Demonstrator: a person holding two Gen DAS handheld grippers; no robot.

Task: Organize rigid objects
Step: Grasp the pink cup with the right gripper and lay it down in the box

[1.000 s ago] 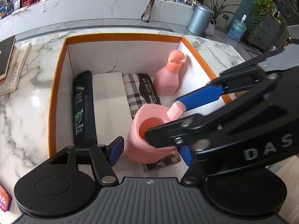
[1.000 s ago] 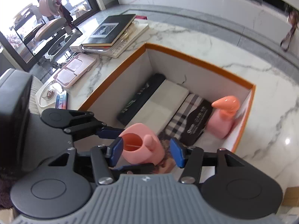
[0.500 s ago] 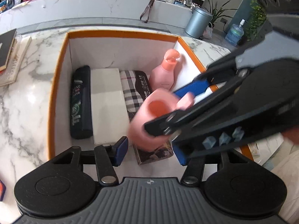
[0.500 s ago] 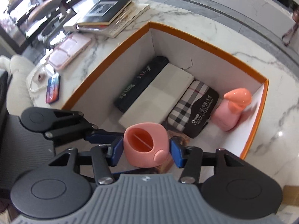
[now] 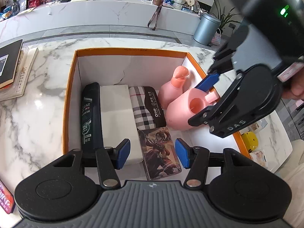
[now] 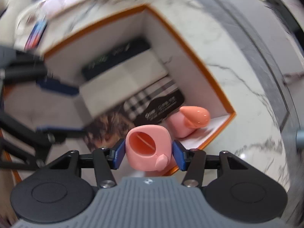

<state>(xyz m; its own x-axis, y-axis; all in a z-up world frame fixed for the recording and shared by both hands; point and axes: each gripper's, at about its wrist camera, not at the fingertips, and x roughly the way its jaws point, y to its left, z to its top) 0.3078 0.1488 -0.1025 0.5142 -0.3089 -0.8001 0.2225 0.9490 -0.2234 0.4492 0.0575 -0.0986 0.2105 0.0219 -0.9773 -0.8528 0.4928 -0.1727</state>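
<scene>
A white box with an orange rim (image 5: 72,95) sits on the marble counter. Flat on its floor lie a dark shampoo bottle (image 5: 89,114), a white flat box (image 5: 117,114), a plaid case (image 5: 146,108) and an illustrated card box (image 5: 159,152). A pink pump bottle (image 5: 174,89) stands in the far right corner. My right gripper (image 6: 149,154) is shut on a pink cup (image 6: 148,152), pointing steeply down. It holds that cup (image 5: 182,112) just beside the pump bottle (image 6: 191,119). My left gripper (image 5: 152,153) is open above the card box, holding nothing.
Stacked books (image 5: 11,66) lie on the counter left of the box, and a phone (image 5: 5,199) sits at the near left. A yellow object (image 5: 249,141) and papers sit right of the box. A person's hand (image 5: 294,89) holds the right gripper.
The right gripper closed on the pink cup, rolled, and carried it from in front of the left gripper to the box's right side by the pump bottle. The left jaws narrowed a little.
</scene>
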